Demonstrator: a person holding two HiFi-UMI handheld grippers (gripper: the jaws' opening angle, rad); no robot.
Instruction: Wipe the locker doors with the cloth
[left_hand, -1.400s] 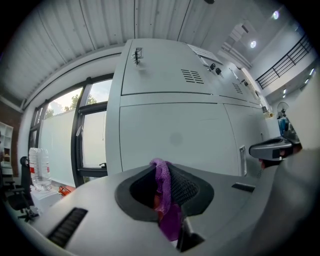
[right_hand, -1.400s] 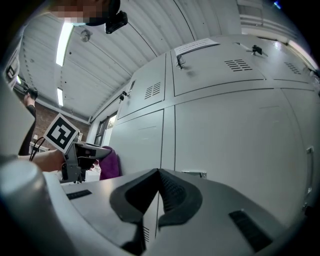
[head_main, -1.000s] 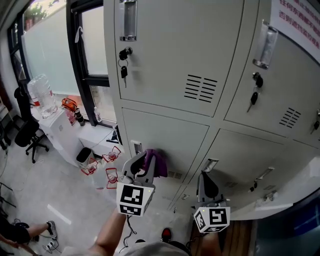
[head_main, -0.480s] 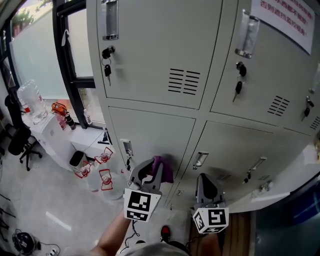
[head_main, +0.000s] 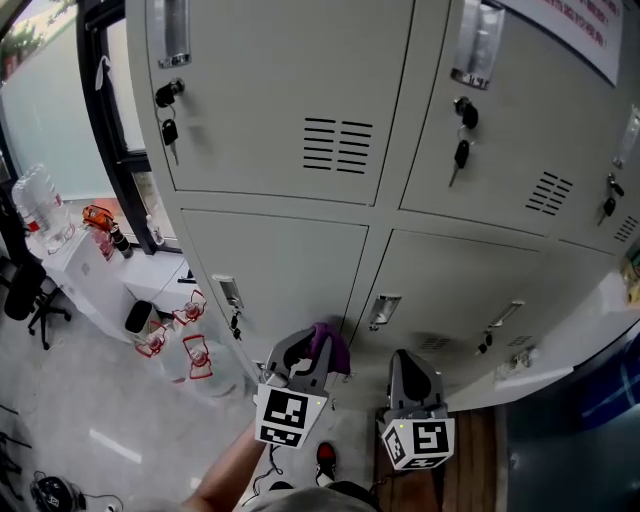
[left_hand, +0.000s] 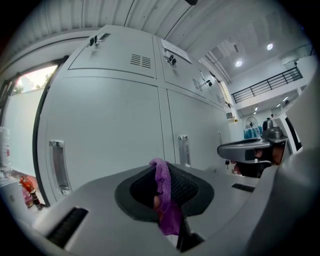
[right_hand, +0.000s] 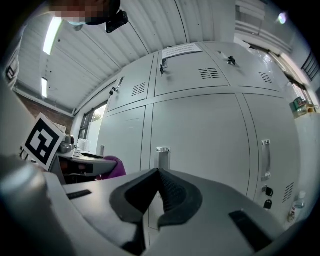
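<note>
1. Down at 6 o'clock in the head view, both grippers point up at the lockers. The left gripper (head_main: 303, 352) is clamped on the purple cloth (head_main: 332, 346), and the wad sticks out at about 1 o'clock from its tips. It sits close to the foot of the lower-left locker door (head_main: 280, 255), near the seam with the lower-middle locker door (head_main: 460, 285). Can't tell from here if the cloth is actually touching metal. The right gripper (head_main: 412, 368) hangs at 3 o'clock of the left one, under the middle door.

2. Left gripper view: the left gripper (left_hand: 161, 174) has its jaws pinched on the cloth (left_hand: 169, 215), which runs as a thin strip from 12 to 6 between the pads. The lower-left locker door (left_hand: 110, 125) fills everything from 9 to 12, and the lower-middle locker door (left_hand: 200, 130) takes 12 to 2. That door's handle (left_hand: 184, 149) is just right of 12. So the door faces are dead ahead along the jaws, with the cloth's top edge leading. My guess is the next move is a straight push forward, then a sweep across.

3. Right gripper view: the right gripper (right_hand: 159, 190) has its jaws closed together on nothing. The cloth (right_hand: 111, 167) shows at 9 o'clock and the handle (right_hand: 162, 156) at 12. The left one has the cloth and looks nearer to the door, so the wipe is its job.
</note>
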